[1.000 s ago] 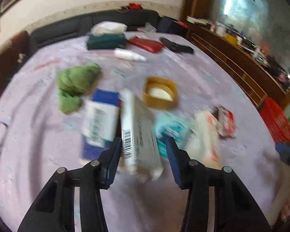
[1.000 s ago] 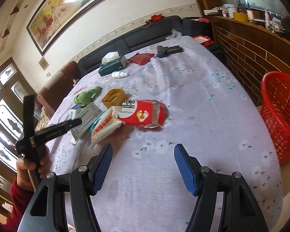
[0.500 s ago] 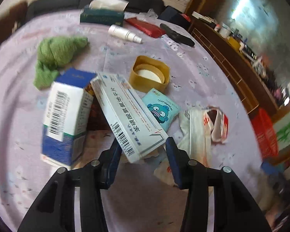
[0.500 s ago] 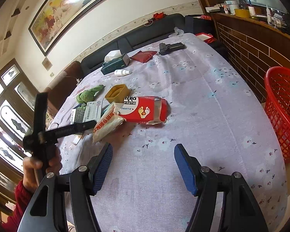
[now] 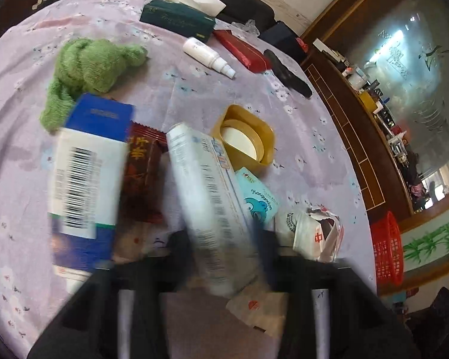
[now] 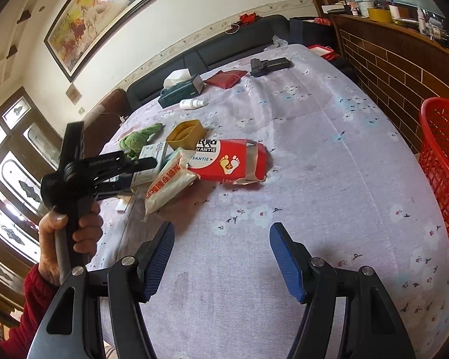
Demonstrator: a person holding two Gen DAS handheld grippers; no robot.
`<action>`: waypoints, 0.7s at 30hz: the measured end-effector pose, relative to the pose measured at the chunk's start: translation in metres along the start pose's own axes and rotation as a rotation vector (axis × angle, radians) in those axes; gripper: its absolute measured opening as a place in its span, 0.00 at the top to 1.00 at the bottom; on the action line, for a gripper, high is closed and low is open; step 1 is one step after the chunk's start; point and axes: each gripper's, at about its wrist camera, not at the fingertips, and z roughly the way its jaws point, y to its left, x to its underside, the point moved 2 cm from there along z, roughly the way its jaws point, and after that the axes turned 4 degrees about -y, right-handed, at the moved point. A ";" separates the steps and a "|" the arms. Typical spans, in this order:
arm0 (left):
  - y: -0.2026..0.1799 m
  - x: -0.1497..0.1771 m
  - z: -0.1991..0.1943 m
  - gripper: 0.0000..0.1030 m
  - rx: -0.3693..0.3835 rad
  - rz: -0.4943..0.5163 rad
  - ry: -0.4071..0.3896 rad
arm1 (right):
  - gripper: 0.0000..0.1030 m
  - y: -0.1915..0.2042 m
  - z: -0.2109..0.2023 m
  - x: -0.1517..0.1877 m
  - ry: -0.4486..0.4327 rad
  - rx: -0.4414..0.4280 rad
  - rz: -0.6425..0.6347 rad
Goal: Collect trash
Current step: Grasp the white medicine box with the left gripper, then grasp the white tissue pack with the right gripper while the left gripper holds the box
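Closing left gripper (image 5: 221,257) fingers around white carton (image 5: 206,197); right gripper (image 6: 221,257) agape.

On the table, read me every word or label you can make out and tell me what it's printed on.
"YANTIE", twice: red foot-print packet.
"Hangyodon": small teal packet.
Red Chinese characters on the beige packet: too angled to read.
Long white box between the left gripper's closing jaws: print blurred.
Blue-and-white box: barcode only, blurred.
Green tissue box: gold script too small.
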 end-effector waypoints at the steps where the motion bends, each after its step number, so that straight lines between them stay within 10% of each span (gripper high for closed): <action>1: -0.002 0.001 0.000 0.82 0.013 0.003 -0.001 | 0.31 0.001 0.000 0.000 0.001 0.000 0.003; 21: 0.005 0.080 -0.094 0.87 -0.158 0.207 -0.163 | 0.31 0.064 0.116 -0.026 0.174 -0.041 0.100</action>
